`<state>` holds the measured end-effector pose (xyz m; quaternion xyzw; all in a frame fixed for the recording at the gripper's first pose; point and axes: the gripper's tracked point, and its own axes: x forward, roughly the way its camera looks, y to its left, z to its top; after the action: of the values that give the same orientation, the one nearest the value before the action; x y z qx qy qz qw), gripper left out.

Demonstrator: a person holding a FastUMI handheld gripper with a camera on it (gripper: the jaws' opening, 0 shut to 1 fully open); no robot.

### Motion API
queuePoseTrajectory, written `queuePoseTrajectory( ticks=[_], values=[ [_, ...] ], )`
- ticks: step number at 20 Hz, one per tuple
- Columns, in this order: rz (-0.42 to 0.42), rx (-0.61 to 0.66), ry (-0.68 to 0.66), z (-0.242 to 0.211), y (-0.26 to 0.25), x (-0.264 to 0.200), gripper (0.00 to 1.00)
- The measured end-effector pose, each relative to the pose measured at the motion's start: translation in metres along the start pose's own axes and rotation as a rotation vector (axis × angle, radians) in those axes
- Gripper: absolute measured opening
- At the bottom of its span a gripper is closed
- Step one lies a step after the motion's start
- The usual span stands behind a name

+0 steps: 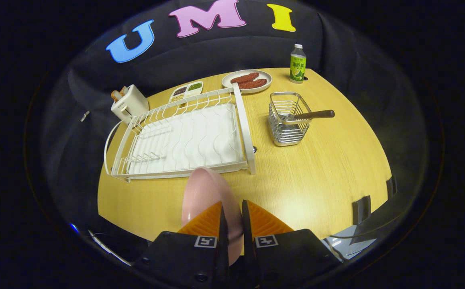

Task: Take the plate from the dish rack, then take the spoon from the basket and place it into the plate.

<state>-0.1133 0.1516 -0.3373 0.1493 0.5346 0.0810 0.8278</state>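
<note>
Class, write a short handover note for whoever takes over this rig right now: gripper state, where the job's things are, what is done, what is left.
Gripper: shut on the pink plate, held on edge between the fingers, above the table.
Rack: no dishes in it, just beyond the plate.
Spoon: still in the wire basket, handle sticking out, right of the rack.
Done: plate taken from the rack.
Left: set the plate down on the table, fetch the spoon, put it in the plate.

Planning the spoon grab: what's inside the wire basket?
A spoon lies tilted in the basket, handle sticking out over its rim; the basket's bottom is hard to make out. The tongs grip the pink plate.
</note>
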Motion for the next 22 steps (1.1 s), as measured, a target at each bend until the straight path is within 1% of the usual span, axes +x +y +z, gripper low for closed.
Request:
queuePoseTrajectory(
  ticks=[3, 7, 8, 9, 10, 11, 12, 14, 17, 20, 22],
  values=[
    [-0.058, -0.082, -0.019, 0.004, -0.007, 0.007, 0.19],
    [-0.065, -0.137, -0.065, 0.020, -0.007, 0.004, 0.31],
    [-0.064, -0.149, -0.083, 0.026, -0.008, 0.001, 0.44],
    [-0.055, -0.156, -0.116, 0.036, -0.009, -0.004, 0.49],
    [-0.050, -0.158, -0.146, 0.045, -0.011, -0.010, 0.60],
    [-0.044, -0.155, -0.175, 0.056, -0.015, -0.015, 0.64],
    [-0.049, -0.152, -0.206, 0.069, -0.021, -0.022, 0.71],
    [-0.069, -0.154, -0.235, 0.087, -0.039, -0.028, 0.77],
    [-0.109, -0.104, -0.254, 0.108, -0.075, -0.029, 0.77],
    [-0.142, -0.023, -0.237, 0.112, -0.111, -0.019, 0.77],
    [-0.158, -0.008, -0.223, 0.114, -0.131, -0.008, 0.77]
  ],
)
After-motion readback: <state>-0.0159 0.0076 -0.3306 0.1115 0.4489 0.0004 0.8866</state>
